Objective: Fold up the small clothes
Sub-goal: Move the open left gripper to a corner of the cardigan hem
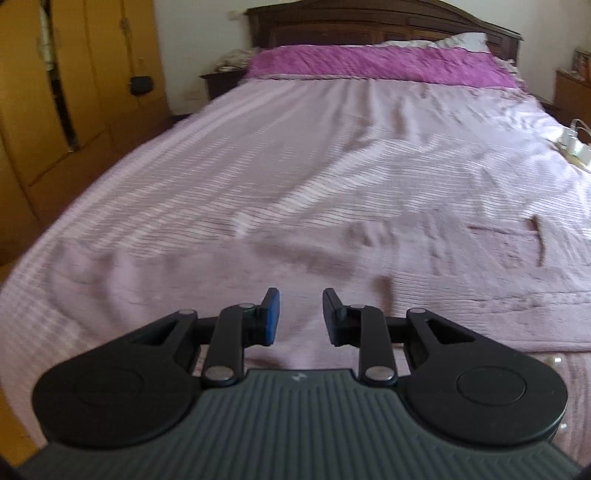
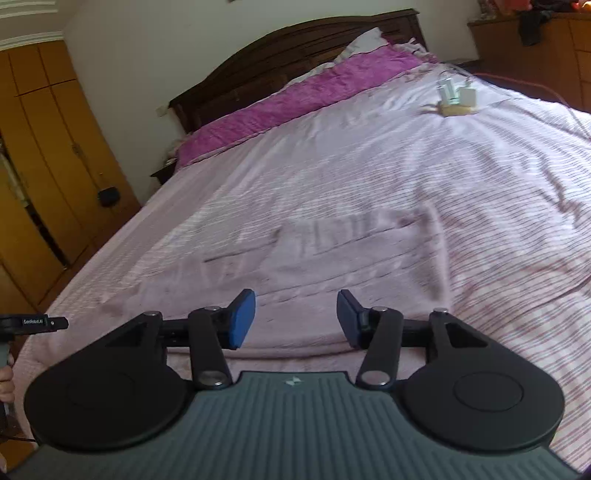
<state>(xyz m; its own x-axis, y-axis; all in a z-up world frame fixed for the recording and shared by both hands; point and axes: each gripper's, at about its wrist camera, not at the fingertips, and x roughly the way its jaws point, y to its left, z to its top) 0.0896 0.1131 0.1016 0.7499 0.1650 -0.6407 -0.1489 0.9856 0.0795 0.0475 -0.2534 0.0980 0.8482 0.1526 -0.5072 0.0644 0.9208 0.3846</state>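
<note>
A pale pink garment lies spread flat near the foot of the bed, almost the same colour as the striped pink bedsheet. It shows in the left wrist view too, ahead and to the right. My left gripper is open and empty, hovering above the garment's near left part. My right gripper is open and empty, above the garment's near edge. The left gripper's side shows at the left edge of the right wrist view.
A magenta blanket and a dark wooden headboard are at the far end. White chargers on a power strip lie on the bed's right side. Yellow wardrobes stand to the left, a wooden dresser to the right.
</note>
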